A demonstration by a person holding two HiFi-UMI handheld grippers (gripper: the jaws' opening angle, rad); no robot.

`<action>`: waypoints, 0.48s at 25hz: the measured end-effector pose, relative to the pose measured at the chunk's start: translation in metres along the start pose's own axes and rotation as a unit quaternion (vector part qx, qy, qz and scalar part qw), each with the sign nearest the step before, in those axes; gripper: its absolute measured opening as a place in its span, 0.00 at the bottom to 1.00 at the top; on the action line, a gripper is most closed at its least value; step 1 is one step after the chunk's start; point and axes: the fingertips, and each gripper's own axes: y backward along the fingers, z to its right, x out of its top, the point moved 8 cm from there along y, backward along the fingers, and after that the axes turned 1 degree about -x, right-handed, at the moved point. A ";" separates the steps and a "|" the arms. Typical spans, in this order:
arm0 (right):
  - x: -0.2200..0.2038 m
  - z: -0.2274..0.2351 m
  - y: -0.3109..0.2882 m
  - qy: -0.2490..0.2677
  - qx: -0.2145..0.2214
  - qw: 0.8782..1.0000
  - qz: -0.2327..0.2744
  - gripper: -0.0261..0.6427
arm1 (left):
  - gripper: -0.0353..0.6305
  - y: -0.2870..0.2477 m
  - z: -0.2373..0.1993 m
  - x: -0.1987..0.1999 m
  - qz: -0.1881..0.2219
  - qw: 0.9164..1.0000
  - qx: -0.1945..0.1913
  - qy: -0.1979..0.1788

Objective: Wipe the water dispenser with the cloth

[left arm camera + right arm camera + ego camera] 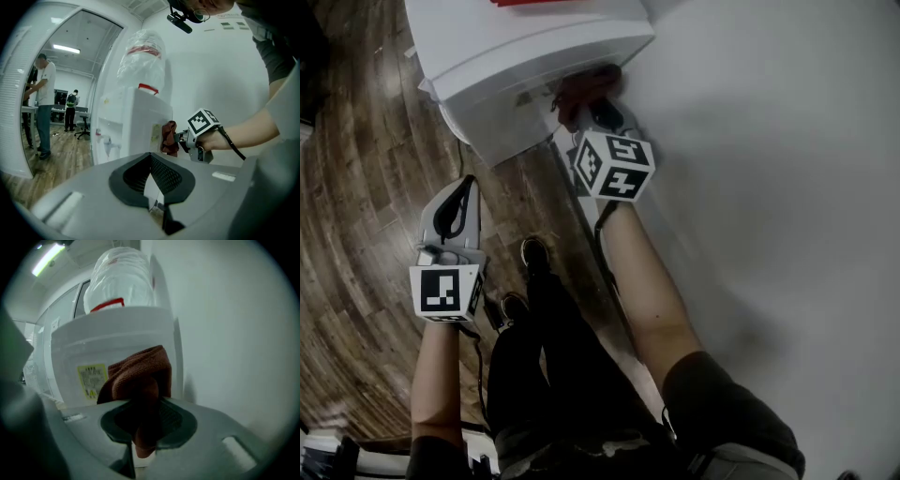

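Up close, the white water dispenser (pixel 534 56) stands hard against a plain white wall (pixel 769 187), leaving only a thin gap on that side. Open wooden floor (pixel 366 187) spreads out on its other side. The person's right arm reaches forward, nearly straight, along the wall. The right gripper (pixel 591 117) is clamped on a bunched reddish-brown cloth (pixel 586 89). The cloth sits against the dispenser's side panel, near the panel's rear edge by the wall and just below the top rim. In the right gripper view, the cloth (pixel 140 376) fills the space between the jaws and folds over above them. A yellow label (pixel 91 378) is stuck on the panel just to its left, with print too small to read. An upturned clear bottle (pixel 122 277) with a red band sits on top of the dispenser. The left gripper (pixel 461 192) is held lower, well apart from the dispenser, over the floor. Its jaws are closed together with nothing between them, and its forearm is drawn in beside the person's dark-trousered legs. Each gripper carries a cube with black-and-white square markers. In the left gripper view, people (pixel 44 103) stand far off in a bright room.
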 end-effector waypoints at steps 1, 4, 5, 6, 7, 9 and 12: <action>-0.014 -0.003 -0.008 0.003 0.001 1.000 -0.004 0.13 | 0.08 -0.003 -0.008 -0.017 -0.004 1.000 0.006 -0.003; -0.057 -0.010 -0.034 0.005 0.005 1.000 -0.011 0.13 | 0.08 -0.009 -0.035 -0.070 -0.005 1.000 0.024 -0.004; -0.074 -0.009 -0.041 0.004 0.005 1.000 -0.012 0.13 | 0.08 -0.012 -0.042 -0.087 -0.006 1.000 0.027 0.000; -0.091 -0.008 -0.047 0.002 0.005 1.000 -0.014 0.13 | 0.08 -0.015 -0.047 -0.105 -0.008 1.000 0.029 0.002; -0.110 -0.006 -0.053 0.001 0.004 1.000 -0.019 0.13 | 0.08 -0.019 -0.052 -0.124 -0.010 0.999 0.031 0.002; -0.150 -0.004 -0.064 0.003 0.005 0.999 -0.033 0.13 | 0.08 -0.026 -0.060 -0.161 -0.018 0.999 0.032 -0.002; -0.204 0.000 -0.088 0.008 0.001 0.999 -0.052 0.13 | 0.08 -0.038 -0.070 -0.213 -0.028 0.999 0.025 -0.007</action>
